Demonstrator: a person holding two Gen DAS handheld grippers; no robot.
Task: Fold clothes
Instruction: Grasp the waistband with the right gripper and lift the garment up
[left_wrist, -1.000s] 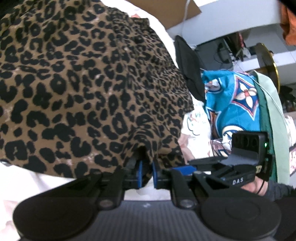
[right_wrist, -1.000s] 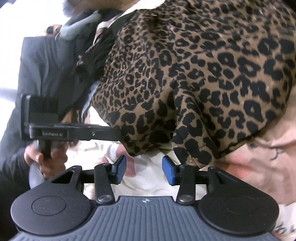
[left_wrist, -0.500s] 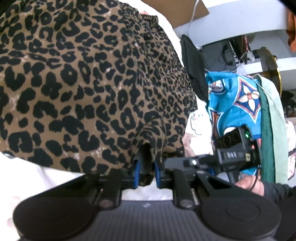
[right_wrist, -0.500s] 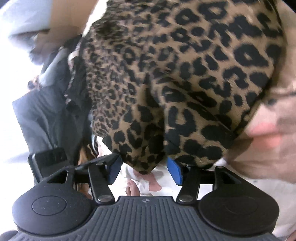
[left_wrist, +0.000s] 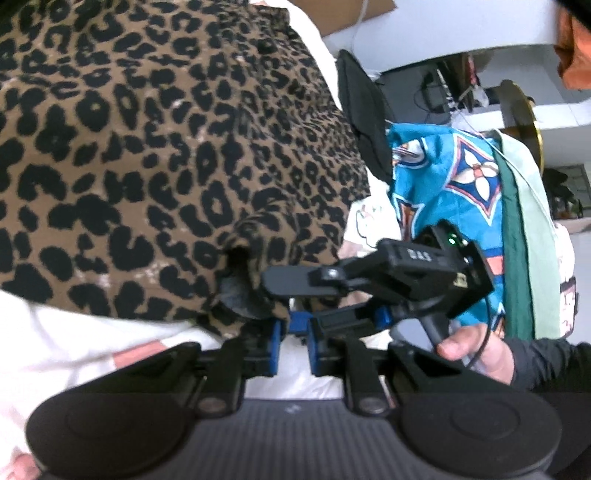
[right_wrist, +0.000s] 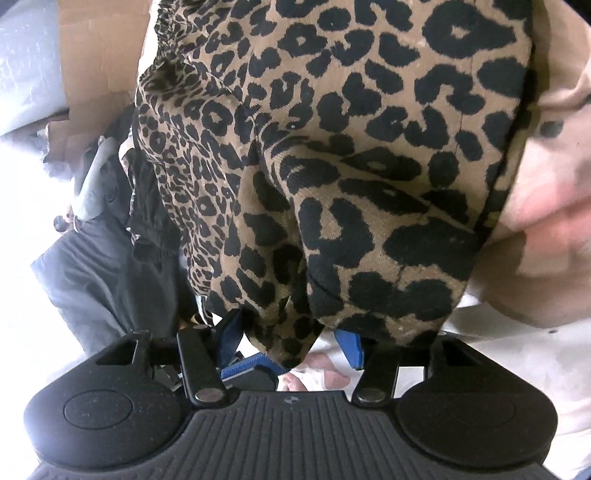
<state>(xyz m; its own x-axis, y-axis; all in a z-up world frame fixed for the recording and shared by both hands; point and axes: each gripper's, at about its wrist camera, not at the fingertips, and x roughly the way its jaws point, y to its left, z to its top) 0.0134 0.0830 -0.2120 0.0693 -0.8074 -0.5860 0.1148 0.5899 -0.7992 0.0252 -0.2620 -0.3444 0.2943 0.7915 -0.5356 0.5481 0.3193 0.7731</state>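
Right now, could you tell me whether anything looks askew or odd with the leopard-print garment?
The brown leopard-print garment is bunched, not flat: a puckered fold bulges at its lower edge just above the left gripper. In the right wrist view a rumpled corner droops between the right gripper's spread fingers.

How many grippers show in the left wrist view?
2. The left gripper sits at bottom centre, by the hem of the leopard-print garment. The right gripper reaches in from the right, just above it.
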